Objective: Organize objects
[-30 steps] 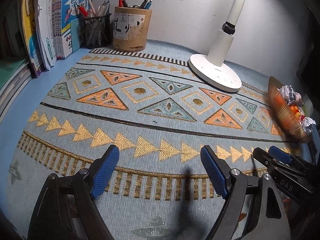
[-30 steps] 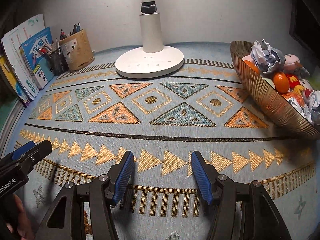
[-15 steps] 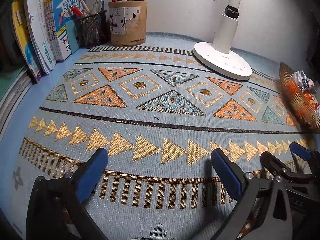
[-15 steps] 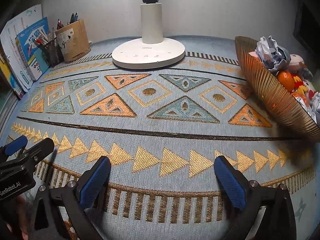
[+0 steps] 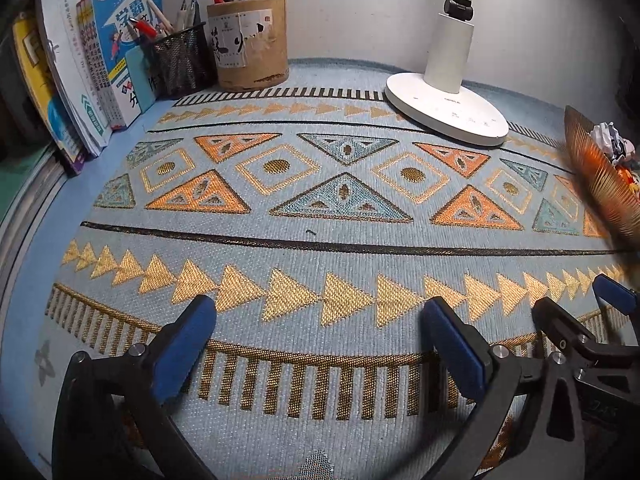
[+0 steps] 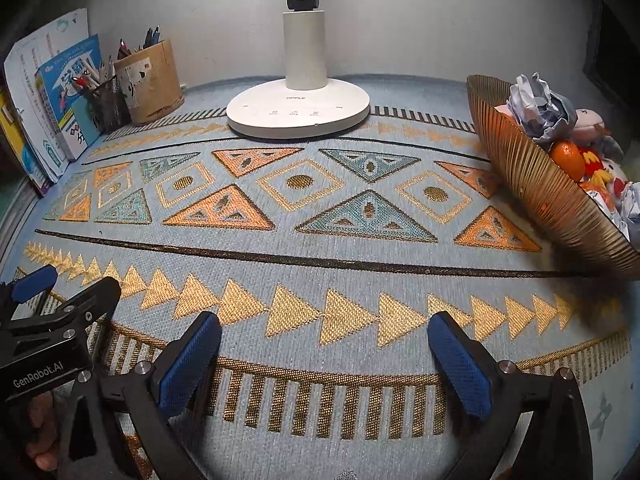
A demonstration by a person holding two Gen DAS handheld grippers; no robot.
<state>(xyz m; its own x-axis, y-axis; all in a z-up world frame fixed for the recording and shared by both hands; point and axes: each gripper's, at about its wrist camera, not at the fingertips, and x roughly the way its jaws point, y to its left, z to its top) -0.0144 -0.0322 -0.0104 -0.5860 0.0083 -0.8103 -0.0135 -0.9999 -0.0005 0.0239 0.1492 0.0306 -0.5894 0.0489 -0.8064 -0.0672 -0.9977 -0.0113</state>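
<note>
Looking forward from the left wrist, the left gripper (image 5: pixel 318 340) hovers low over the patterned mat (image 5: pixel 320 216) with its blue-padded fingers spread wide and nothing between them. At the far right the ribbed golden bowl (image 5: pixel 600 176) is cut off by the frame edge and blurred; only a crumpled white paper ball (image 5: pixel 606 136) and a scrap of orange show above its rim. The right gripper (image 5: pixel 592 312) enters at the lower right, partly cropped. At the back left a cardboard tube (image 5: pixel 250 40) holds pens, a black mesh cup (image 5: pixel 180 60) beside it holds more pens and pencils, and upright books (image 5: pixel 112 56) lean against the left wall, their outer ones lost in the dark rim. The white lamp (image 5: pixel 446 108) stands on the mat, its stem cut off at the top.

From the right wrist, the right gripper (image 6: pixel 324 352) also stands with its jaws wide apart and empty above the mat (image 6: pixel 320 240). The bowl (image 6: pixel 532 188) sits on the right, tilted toward the camera, its far side hidden by its own wall and its right end cut off. Inside it lie crumpled paper (image 6: pixel 536 108), an orange (image 6: pixel 567 160), a pink plush toy (image 6: pixel 592 124) and more paper at the right edge that is hard to make out. The left gripper (image 6: pixel 60 288) shows at the lower left, only partly visible. The tube (image 6: pixel 152 80), mesh cup (image 6: pixel 108 102), books (image 6: pixel 60 92) and lamp (image 6: pixel 298 108) line the back wall.
</note>
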